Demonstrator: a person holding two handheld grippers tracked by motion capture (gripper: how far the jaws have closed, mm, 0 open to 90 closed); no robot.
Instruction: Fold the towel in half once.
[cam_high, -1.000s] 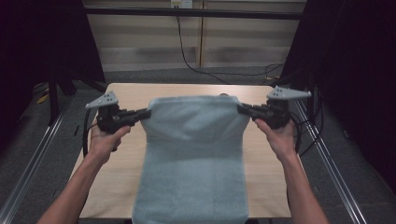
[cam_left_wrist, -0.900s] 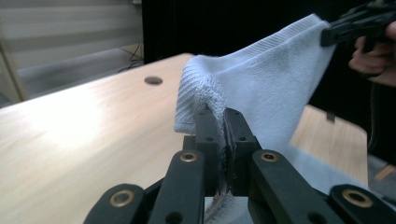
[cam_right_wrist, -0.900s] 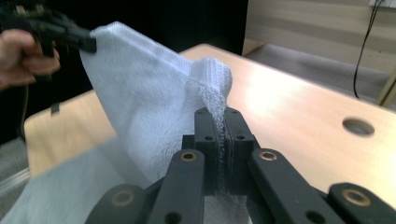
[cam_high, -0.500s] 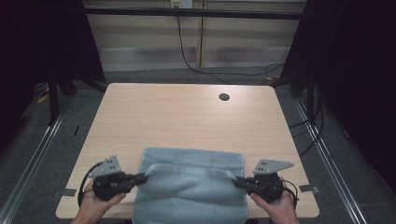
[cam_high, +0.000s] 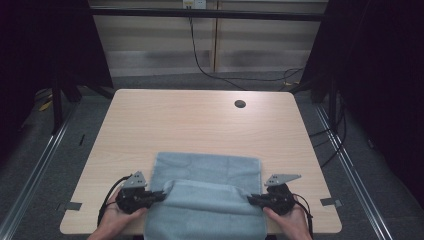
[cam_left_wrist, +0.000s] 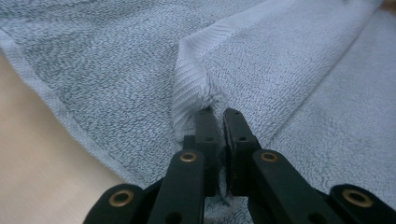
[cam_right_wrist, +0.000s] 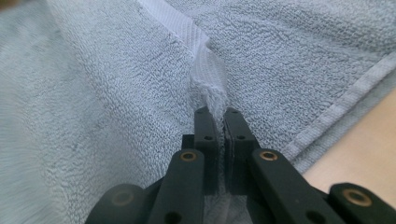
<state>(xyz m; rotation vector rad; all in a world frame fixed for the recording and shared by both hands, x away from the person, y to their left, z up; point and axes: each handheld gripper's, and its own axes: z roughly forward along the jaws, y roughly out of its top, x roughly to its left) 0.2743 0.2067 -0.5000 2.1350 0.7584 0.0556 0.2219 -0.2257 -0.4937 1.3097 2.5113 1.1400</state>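
Terry cloth, pale blue-grey, makes up the towel (cam_high: 207, 172), which lies on the near half of the table (cam_high: 200, 120) with its near portion hanging over the table's front edge. The material is soft and limp, carries no stiffness of its own, and is judged light; it sags and folds wherever it is unsupported, so it handles best when kept taut between two holds. The looped pile offers good friction, so slippage is unlikely, and nothing about it is fragile. The best purchase is the flat woven hem band at each corner, where the cloth is thinner and denser than the pile. Both tongs use that point. The left tongs (cam_left_wrist: 217, 116) are pressed together on the ribbed hem of one corner, and the right tongs (cam_right_wrist: 215, 114) pinch the white hem band of the opposite corner. In the high view the left tongs (cam_high: 156, 194) and right tongs (cam_high: 254, 199) hold the edge level above the lower layer, forming a fold across the towel's width.
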